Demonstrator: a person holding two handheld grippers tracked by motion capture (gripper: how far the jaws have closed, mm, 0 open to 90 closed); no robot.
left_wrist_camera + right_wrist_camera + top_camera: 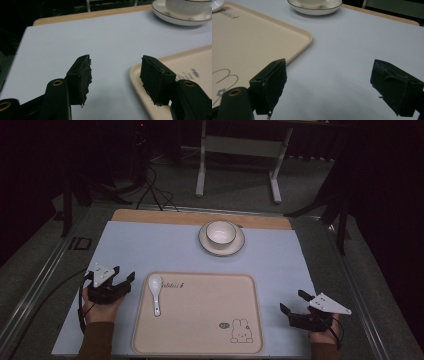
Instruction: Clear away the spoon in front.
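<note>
A beige tray (200,320) with a rabbit drawing lies on the pale blue mat (150,245) near the table's front. A white spoon (155,292) rests on the tray's left part, handle toward me. Beyond the tray a white bowl (221,232) sits on a saucer (221,250). My left gripper (125,272) hovers just left of the tray, open and empty; in the left gripper view its jaws (116,60) straddle the tray's corner (190,60). My right gripper (291,301) rests to the right of the tray, open wide with nothing between its jaws (329,63).
The mat covers a wooden tabletop (200,217) whose far edge shows as a tan strip. A white desk frame (240,150) and cables (155,190) stand on the floor behind the table. Bare mat lies on both sides of the tray.
</note>
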